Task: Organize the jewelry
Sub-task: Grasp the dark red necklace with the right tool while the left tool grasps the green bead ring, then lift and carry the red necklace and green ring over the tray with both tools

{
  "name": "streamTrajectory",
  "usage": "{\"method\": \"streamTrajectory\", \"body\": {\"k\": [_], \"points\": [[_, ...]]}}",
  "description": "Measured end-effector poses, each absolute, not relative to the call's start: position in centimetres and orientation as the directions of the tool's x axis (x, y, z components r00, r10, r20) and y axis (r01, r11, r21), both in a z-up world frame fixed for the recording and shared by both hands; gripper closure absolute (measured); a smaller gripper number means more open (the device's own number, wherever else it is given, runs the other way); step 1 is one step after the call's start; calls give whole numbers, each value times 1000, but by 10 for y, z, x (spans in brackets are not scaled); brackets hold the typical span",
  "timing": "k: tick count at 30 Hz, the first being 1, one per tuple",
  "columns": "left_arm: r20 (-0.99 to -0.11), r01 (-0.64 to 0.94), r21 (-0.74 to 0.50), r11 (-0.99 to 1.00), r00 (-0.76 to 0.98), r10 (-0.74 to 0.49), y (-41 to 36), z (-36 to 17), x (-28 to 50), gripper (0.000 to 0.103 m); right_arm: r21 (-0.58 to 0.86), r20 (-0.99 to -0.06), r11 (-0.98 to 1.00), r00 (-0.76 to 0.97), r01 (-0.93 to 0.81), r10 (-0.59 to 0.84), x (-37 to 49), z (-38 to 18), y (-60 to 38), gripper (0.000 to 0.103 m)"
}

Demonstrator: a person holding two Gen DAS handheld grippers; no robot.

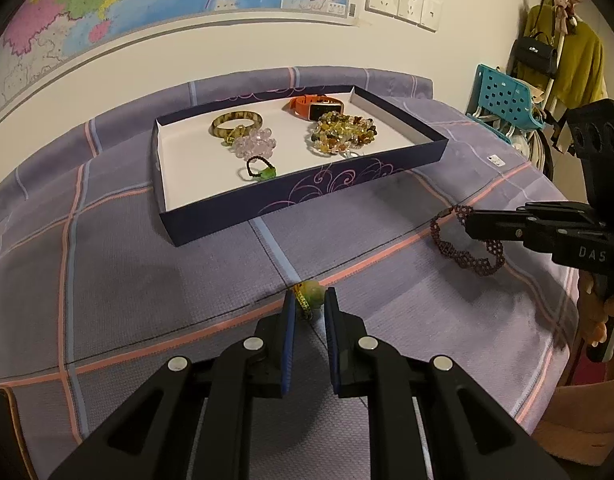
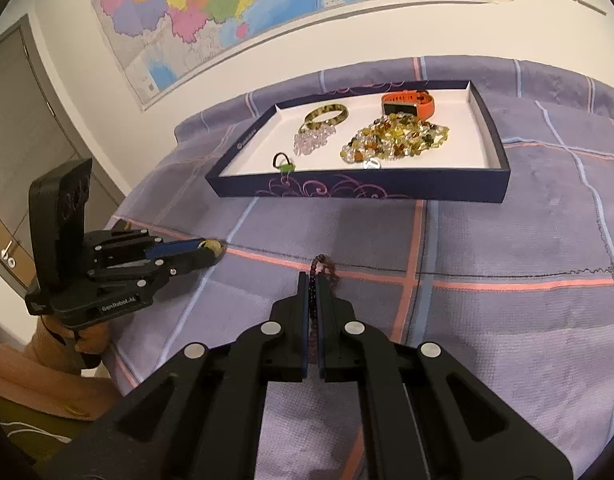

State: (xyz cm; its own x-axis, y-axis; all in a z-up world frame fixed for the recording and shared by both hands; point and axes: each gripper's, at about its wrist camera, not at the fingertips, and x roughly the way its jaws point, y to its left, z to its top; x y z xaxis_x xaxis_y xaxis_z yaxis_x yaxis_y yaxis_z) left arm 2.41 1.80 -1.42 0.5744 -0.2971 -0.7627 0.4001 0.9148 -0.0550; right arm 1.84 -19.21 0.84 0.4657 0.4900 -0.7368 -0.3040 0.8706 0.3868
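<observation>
A dark blue tray (image 1: 211,224) (image 2: 503,176) with a white inside sits on the purple checked cloth. It holds an amber bangle (image 1: 237,122), a pink crystal bracelet (image 1: 255,145), a small black cord with a green charm (image 1: 259,170), an orange watch (image 1: 317,106) and a heap of yellow bead strands (image 1: 343,134). My left gripper (image 1: 310,304) has its jaws narrowly apart around a green bead charm with a yellow cord (image 1: 309,294) on the cloth. My right gripper (image 2: 313,280) is shut on a dark red beaded bracelet (image 1: 463,258) (image 2: 327,266).
A wall with maps and sockets (image 1: 403,2) stands behind the bed. A teal crate (image 1: 503,96) and a coat rack with a yellow garment (image 1: 579,60) stand at the right. A door (image 2: 23,152) shows at the left in the right wrist view.
</observation>
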Motion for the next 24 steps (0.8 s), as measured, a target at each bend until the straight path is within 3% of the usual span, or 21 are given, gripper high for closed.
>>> {"method": "streamTrajectory", "body": {"k": [24], "points": [[-731, 414, -64, 908, 600, -325, 17, 4, 28, 90, 376, -697, 863, 511, -337, 503, 26, 32, -193, 100]]}}
